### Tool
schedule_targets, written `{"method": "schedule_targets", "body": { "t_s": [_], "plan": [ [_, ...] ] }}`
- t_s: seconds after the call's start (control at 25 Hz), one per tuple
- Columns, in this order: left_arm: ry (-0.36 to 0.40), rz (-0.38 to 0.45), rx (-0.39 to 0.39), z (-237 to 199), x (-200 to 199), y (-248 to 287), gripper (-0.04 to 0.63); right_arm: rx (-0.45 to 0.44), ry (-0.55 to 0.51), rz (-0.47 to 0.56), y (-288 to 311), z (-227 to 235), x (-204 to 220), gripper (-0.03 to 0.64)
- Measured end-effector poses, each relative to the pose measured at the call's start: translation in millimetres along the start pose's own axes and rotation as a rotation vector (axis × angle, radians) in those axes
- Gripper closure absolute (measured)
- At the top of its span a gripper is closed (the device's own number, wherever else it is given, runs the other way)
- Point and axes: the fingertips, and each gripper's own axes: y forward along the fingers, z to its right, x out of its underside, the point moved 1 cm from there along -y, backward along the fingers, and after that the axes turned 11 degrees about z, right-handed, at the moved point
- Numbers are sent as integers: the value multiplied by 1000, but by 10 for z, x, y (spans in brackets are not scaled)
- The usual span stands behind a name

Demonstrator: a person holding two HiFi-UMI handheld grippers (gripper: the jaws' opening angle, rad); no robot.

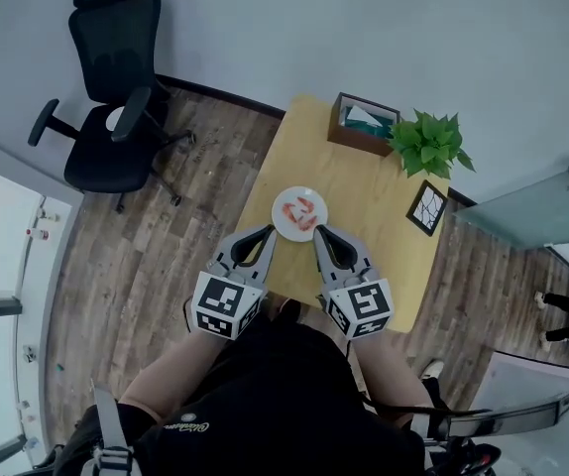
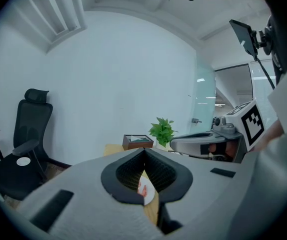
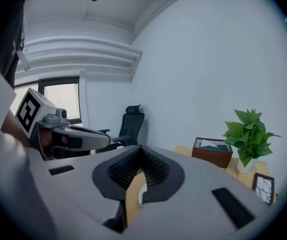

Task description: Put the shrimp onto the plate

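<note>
A white plate (image 1: 285,228) lies on the wooden table (image 1: 374,226), and several orange shrimp (image 1: 298,211) rest on it. Both grippers hover at the table's near edge, just short of the plate. My left gripper (image 1: 268,234) is shut with nothing in it, its tip by the plate's near left rim. At the near right rim my right gripper (image 1: 319,234) is shut too, holding nothing. In the left gripper view a strip of plate (image 2: 148,195) with a shrimp (image 2: 142,188) shows under the joined jaws. A sliver of the plate (image 3: 142,194) appears in the right gripper view.
At the table's far end stand a brown tissue box (image 1: 364,122) and a potted green plant (image 1: 428,145), with a small picture frame (image 1: 427,207) on the right side. A black office chair (image 1: 111,87) stands on the wooden floor to the left.
</note>
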Motion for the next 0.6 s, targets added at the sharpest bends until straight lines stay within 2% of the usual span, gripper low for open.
{"method": "schedule_targets", "body": {
  "t_s": [0.36, 0.6],
  "plan": [
    [39, 30, 36, 202, -133, 38, 591, 51, -14, 117, -250, -29, -285, 612],
    [55, 55, 48, 203, -250, 47, 591, 53, -38, 133, -244, -63, -358, 612]
  ]
}}
